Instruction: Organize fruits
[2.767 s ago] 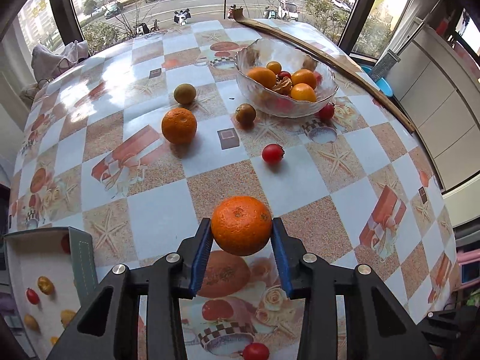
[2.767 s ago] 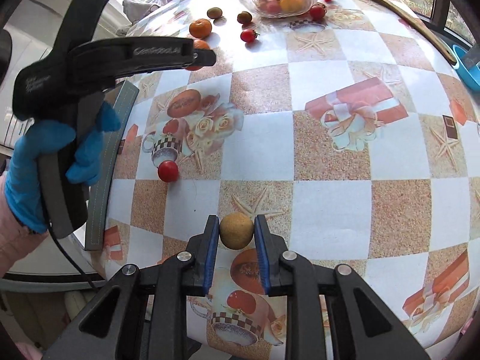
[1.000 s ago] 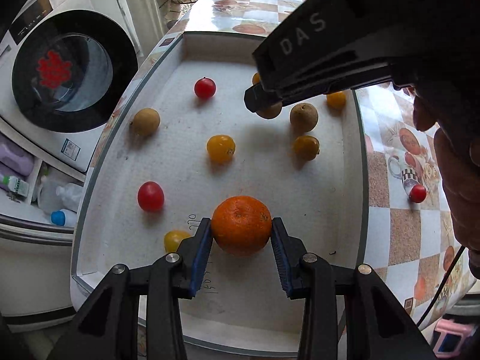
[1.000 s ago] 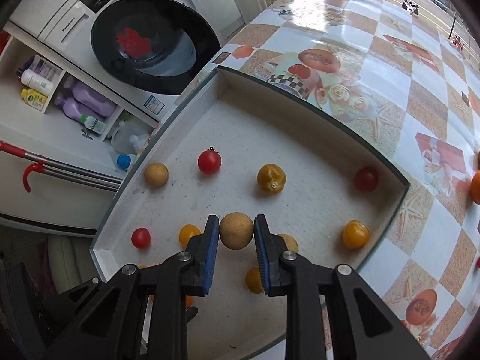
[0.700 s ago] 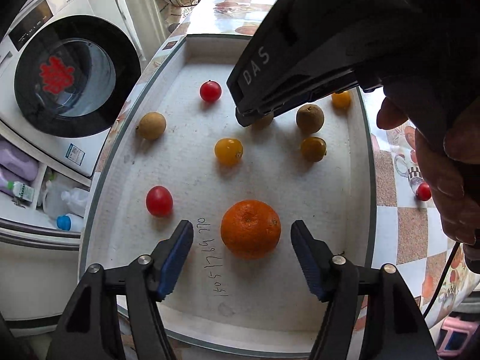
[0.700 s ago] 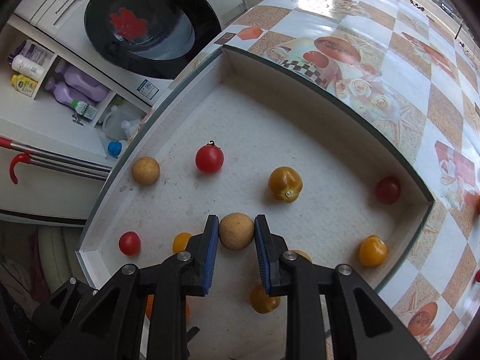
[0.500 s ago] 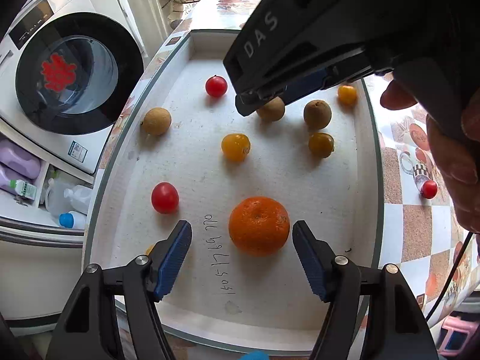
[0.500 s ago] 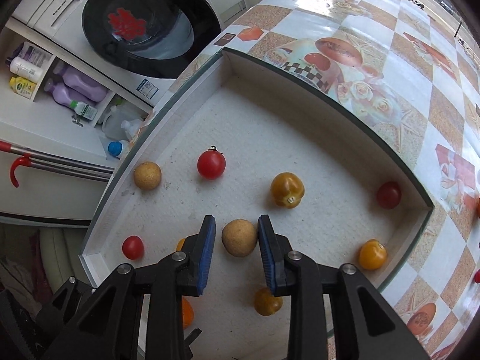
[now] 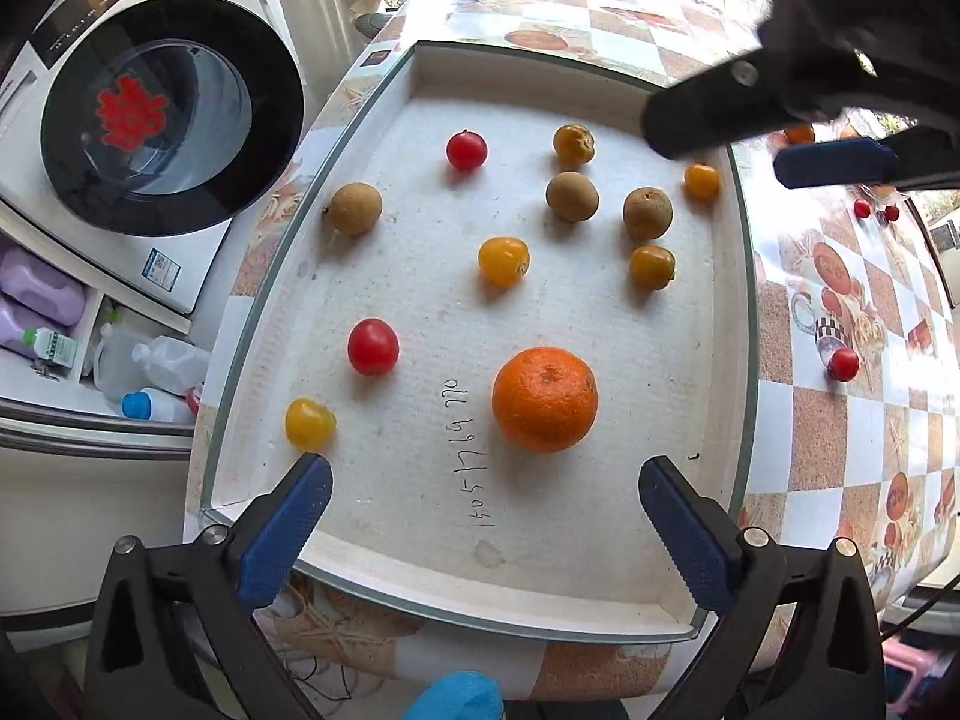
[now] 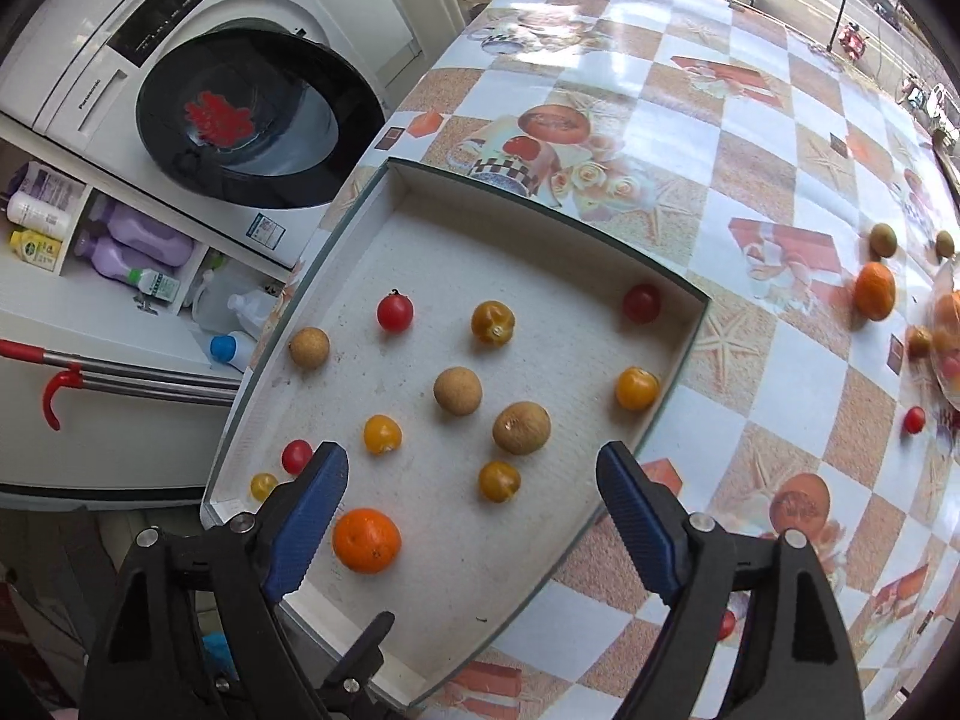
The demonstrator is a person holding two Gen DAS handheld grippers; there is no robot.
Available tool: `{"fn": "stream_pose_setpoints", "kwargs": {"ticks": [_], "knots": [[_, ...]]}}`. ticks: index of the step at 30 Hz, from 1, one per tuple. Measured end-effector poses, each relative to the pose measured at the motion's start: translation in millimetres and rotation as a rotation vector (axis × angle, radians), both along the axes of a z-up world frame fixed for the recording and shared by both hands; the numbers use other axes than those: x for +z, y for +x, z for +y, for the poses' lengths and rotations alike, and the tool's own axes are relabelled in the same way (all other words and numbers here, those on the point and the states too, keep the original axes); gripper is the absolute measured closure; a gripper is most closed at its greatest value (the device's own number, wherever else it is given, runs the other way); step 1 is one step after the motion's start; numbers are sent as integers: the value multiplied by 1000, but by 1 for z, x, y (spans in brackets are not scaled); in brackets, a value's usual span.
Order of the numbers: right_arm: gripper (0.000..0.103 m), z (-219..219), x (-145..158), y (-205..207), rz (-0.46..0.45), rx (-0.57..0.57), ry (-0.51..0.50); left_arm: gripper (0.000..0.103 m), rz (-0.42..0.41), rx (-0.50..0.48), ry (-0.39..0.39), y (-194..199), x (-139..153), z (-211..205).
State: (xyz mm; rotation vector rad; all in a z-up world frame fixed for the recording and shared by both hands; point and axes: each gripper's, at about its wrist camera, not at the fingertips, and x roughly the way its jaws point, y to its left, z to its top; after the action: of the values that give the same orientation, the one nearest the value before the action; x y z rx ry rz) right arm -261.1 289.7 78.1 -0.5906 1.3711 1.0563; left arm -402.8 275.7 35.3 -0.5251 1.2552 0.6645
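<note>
The tray [image 9: 729, 420] is white inside with a dark green rim. Near its front edge sits a big orange mandarin [image 9: 545, 399]. Red tomatoes [image 9: 372, 346], yellow tomatoes [image 9: 503, 261] and brown round fruits [image 9: 354, 208] lie across it. The tablecloth [image 10: 750, 138] has white and sandy-brown squares with pictures of starfish, cups and roses. Both grippers are black with blue pads [image 9: 285, 531].

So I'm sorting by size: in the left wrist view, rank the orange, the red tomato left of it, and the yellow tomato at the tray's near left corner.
Largest to smallest as they look:
1. orange, clearly biggest
2. red tomato
3. yellow tomato
The two tomatoes look nearly alike, so their order is unsure.
</note>
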Motion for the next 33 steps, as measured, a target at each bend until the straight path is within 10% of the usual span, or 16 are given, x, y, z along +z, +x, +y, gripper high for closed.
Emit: {"fn": "stream_pose_setpoints", "kwargs": {"ticks": [3, 33], "knots": [[0, -16, 6, -2, -28, -14, -26, 0, -3, 14, 13, -5, 11, 4], [0, -61, 73, -39, -212, 5, -120, 0, 70, -153, 121, -10, 88, -2]]}}
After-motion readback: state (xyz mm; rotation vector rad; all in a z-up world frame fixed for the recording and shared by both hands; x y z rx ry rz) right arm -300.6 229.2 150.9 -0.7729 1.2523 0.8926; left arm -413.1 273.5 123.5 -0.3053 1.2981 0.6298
